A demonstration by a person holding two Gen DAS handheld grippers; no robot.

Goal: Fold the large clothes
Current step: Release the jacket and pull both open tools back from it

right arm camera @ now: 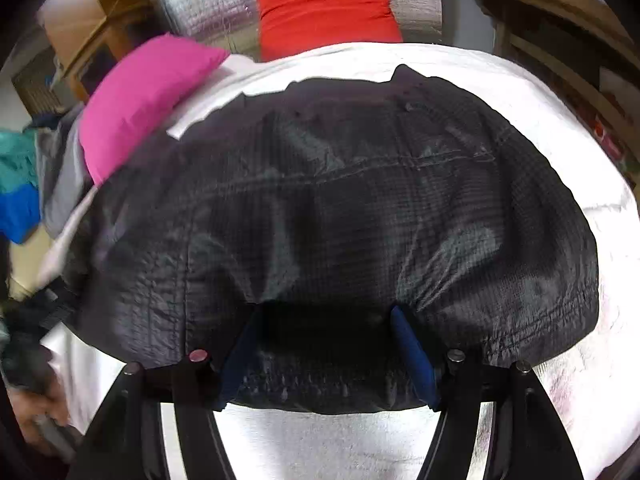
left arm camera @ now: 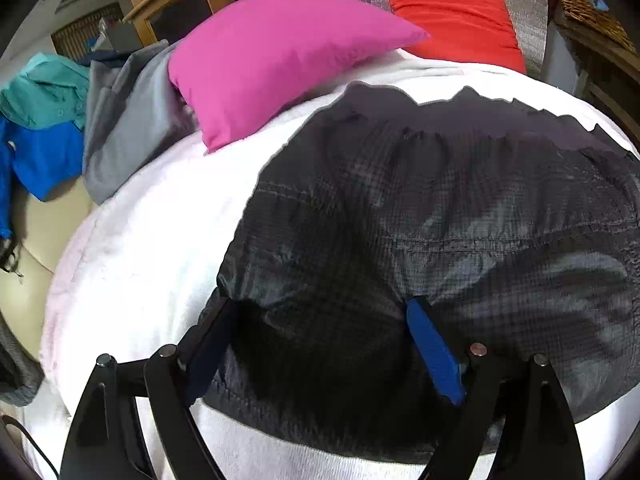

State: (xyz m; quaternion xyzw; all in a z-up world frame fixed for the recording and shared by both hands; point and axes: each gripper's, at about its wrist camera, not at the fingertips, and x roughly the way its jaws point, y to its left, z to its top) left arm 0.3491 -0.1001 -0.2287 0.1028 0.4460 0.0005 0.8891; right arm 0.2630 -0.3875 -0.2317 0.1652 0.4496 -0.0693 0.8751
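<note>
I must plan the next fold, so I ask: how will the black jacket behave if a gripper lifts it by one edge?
The black jacket looks thin and creased, so it would probably hang limp and not hold its shape. Its surface is shiny, so it may slide on the white blanket or slip from the pads. It seems light for its size.

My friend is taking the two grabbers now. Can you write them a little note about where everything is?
Left gripper: jaws wide, black garment between them, near edge.
Right gripper: jaws wide over the same near edge; grip not certain for either.
Garment lies spread on the white blanket; whether already folded over, I cannot tell.
Pink pillow and red pillow sit behind it.
Grey, teal and blue clothes piled at the left, still unfolded.
</note>
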